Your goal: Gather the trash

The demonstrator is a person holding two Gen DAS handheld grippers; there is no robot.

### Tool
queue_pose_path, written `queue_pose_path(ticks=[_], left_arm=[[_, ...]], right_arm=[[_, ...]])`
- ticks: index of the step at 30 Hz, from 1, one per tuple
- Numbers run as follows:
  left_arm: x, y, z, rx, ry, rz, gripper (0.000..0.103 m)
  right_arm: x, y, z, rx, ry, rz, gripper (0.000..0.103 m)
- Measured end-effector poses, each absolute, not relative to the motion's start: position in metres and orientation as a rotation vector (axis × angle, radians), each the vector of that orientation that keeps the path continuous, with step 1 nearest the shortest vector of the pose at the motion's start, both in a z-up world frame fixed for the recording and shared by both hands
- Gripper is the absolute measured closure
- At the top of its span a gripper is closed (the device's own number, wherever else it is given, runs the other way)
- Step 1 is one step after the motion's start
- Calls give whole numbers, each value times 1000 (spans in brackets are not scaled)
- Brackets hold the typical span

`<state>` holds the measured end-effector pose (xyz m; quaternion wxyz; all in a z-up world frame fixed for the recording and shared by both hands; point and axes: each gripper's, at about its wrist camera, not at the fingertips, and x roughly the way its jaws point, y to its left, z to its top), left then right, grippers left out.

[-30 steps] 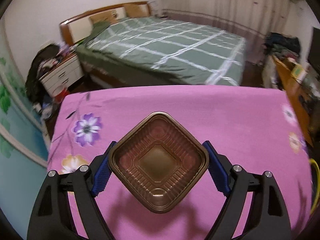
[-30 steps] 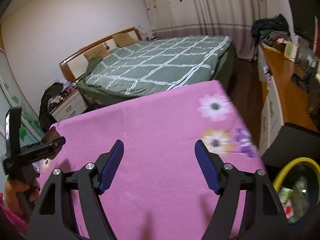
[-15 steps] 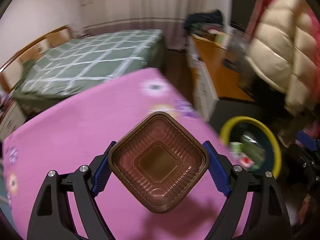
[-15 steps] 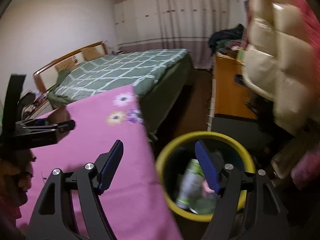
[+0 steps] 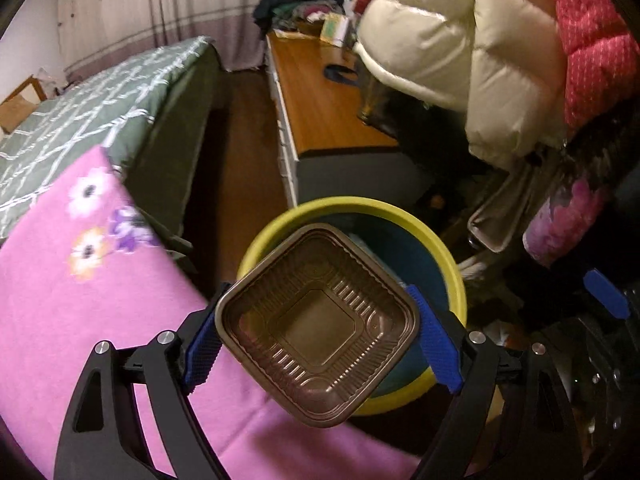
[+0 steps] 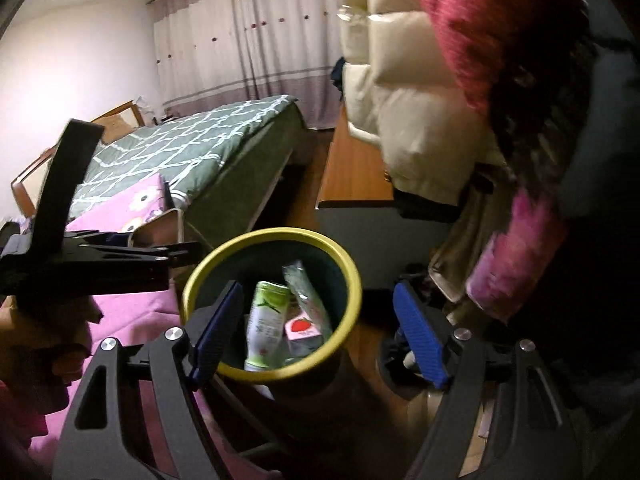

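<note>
On the far left there's the pink flowered cloth [image 5: 60, 320] covering my table, with the green checked bed [image 5: 80, 100] beyond it, further off. My left gripper [image 5: 318, 332] is clenched on the brown plastic tray [image 5: 316, 324], the blue pads [image 5: 202, 346] pressing on two opposite corners so it sits like a diamond, open side facing up at me. The tray hangs over the near left part of the yellow-rimmed bin [image 5: 436, 240], half over the bin's mouth and half over the edge of the pink cloth.

Over in the right wrist view, the left gripper [image 6: 172, 254] pokes in from the left, side on, its tip just beside the bin's [image 6: 224, 256] rim; I can't make out the tray from this angle. Inside the bin lie a green and white bottle [image 6: 266, 324], a crinkled clear wrapper [image 6: 306, 292] and a small pink carton [image 6: 302, 330] with a red fruit printed on it. My right gripper [image 6: 320, 332] hovers above the bin, its jaws opening, nothing between them, the left pad over the bin's near rim and the right pad out past it above the dark floor. Further right hang a cream puffer jacket [image 6: 416, 112] and a red quilted one [image 6: 480, 28], with the wooden desk [image 6: 352, 172] behind the bin.
</note>
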<state>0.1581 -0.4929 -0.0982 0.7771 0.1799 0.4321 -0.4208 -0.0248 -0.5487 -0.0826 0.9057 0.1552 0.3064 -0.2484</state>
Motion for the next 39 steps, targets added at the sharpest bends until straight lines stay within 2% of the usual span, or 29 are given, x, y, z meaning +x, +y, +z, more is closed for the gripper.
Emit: queue_pose_path(ticks=[6,8,15,21,23,31,39], left_arm=[[160,-521,-120,406,979,-921,17],[164,-521,-125,401,993,-917,11],[163,-488,-105,366,948,-896,10],[148,-401,-61,274,850,-841,8],[138,-363,-46,260,795,-793,5],[107,-202,1,152,633,-524,5],[61,-80,12,38,566,-276,5]], right_arm=[[-44,-564,-89,363,631,-543,30],[-45,-564,-91,365,635,-549,30],[-44,-562,-91,370,636,-536,29],[-35,-544,-88,352,639,-486,29],[-30,-534,-86,340,639,-457,29],[-13,-483,-74,279,626,-324,28],[-4,-414,-47,172,573,-168,24]])
